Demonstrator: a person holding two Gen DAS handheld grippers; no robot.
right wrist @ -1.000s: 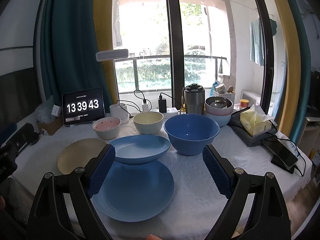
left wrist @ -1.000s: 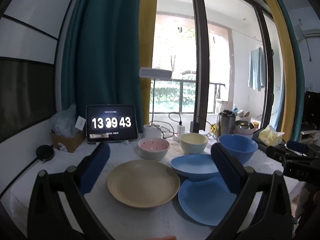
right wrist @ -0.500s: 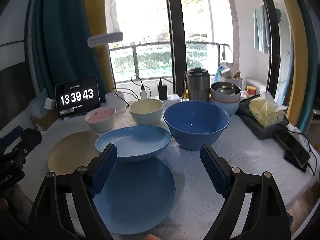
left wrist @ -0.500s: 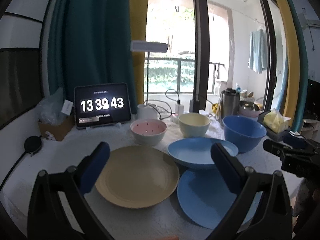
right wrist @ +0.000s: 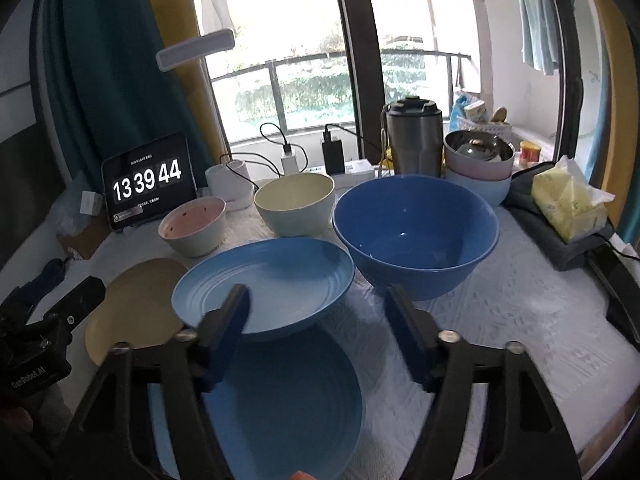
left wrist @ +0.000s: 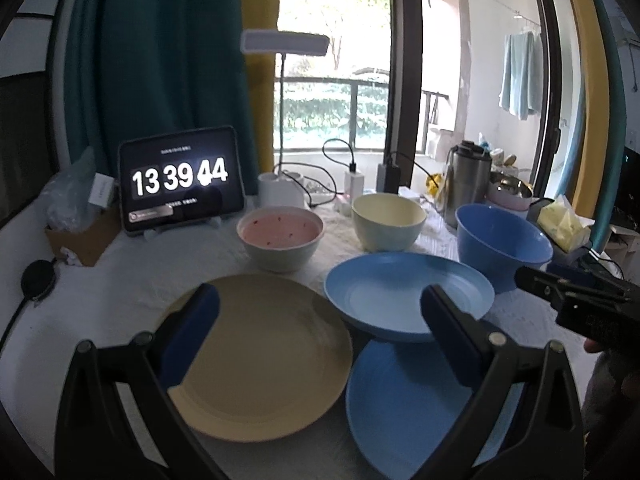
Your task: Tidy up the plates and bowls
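On the white cloth lie a beige plate (left wrist: pixel 260 352), a light blue deep plate (left wrist: pixel 400 296) and a flat blue plate (left wrist: pixel 408 412). Behind them stand a pink bowl (left wrist: pixel 280 236), a cream bowl (left wrist: pixel 388 220) and a big blue bowl (right wrist: pixel 416 232). My left gripper (left wrist: pixel 318 304) hangs open over the beige plate's far half, holding nothing. My right gripper (right wrist: pixel 316 300) hovers at the near rim of the light blue deep plate (right wrist: pixel 272 280), above the flat blue plate (right wrist: pixel 288 400). Its jaws are closing, and the pads press on nothing.
A tablet clock (left wrist: pixel 180 180), a lamp base (left wrist: pixel 280 196) and chargers line the back. A steel tumbler (right wrist: pixel 414 136), stacked bowls (right wrist: pixel 478 168) and a tissue pack (right wrist: pixel 568 200) crowd the back right. A phone (right wrist: pixel 616 280) lies at the right edge.
Both grippers have come forward and down towards the plates, so the dishes look larger. The right jaws have narrowed. The clock has ticked from 43 to 44.
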